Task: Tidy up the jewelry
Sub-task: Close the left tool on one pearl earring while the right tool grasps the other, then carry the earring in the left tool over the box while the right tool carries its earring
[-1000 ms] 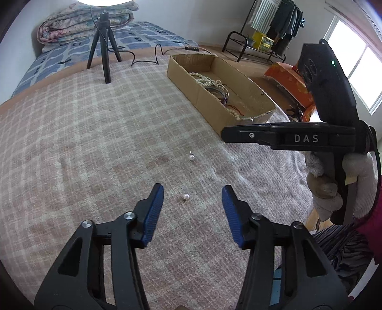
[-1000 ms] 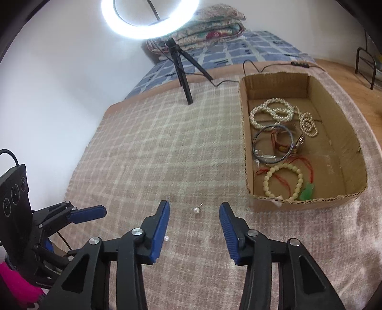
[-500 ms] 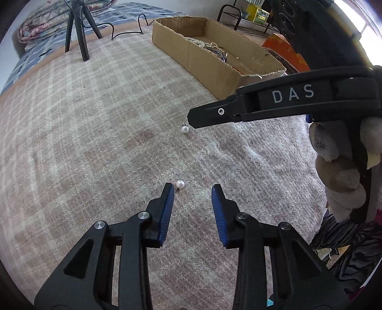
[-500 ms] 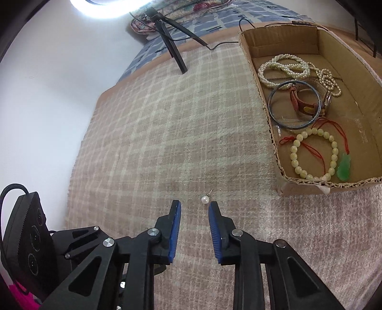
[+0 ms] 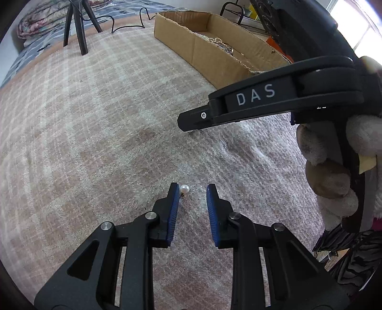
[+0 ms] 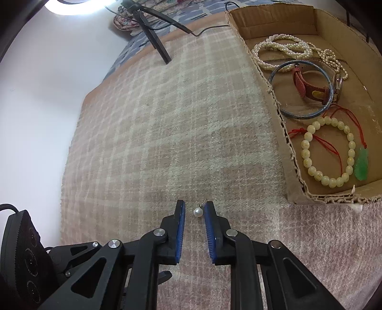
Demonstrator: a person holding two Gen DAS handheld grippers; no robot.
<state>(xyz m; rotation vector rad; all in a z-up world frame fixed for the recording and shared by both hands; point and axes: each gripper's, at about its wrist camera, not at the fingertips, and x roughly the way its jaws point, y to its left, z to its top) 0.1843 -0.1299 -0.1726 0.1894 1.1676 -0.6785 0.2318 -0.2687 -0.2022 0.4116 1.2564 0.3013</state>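
On the fuzzy pink-and-cream plaid blanket, each gripper's blue ribbed fingers stand spread around a small round white pearl earring: left gripper with its pearl beside the left finger, right gripper with its pearl touching the right finger.

Plaid blanket: pink-beige check, fills the frame centre. Black tripod: upper left, feet on the blanket. Ring light: lit, top left edge. Black cable: loops along the blanket's far edge. Folded floral quilt: upper left. Black metal rack: top right.
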